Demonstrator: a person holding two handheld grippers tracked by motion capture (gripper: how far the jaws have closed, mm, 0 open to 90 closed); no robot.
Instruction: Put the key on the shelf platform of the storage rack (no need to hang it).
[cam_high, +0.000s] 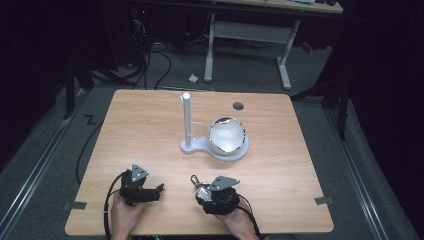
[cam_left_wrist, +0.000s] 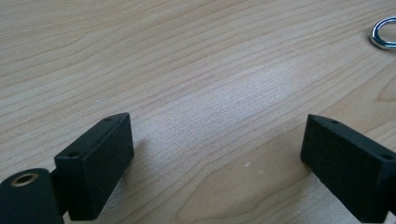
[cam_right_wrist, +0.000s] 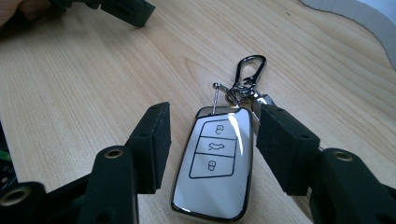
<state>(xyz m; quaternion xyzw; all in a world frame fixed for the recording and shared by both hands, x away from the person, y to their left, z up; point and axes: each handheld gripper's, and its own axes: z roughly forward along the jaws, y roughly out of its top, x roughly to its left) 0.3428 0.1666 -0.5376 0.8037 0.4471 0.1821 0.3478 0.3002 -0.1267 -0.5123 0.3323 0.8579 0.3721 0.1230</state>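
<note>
1. Table (cam_high: 150, 115) of pale wood carries everything; a white stand (cam_high: 187, 120) with an upright post and a shiny bowl (cam_high: 227, 136) sit near its middle, well apart from both grippers at the near edge
2. Right gripper (cam_right_wrist: 210, 135) stands released, its 2 jaws spread to either side of the key fob (cam_right_wrist: 212, 168), which lies flat on the wood between them, right jaw almost touching its edge, left jaw a little apart
3. Left gripper (cam_left_wrist: 217, 149) also stands released over bare wood, holding nothing
4. Fob looks light, rigid and glossy, so likely slippery; gripping across its 2 long sides seems best
5. Clip (cam_right_wrist: 250, 70) and ring chain at the fob's far end would dangle loosely
</note>
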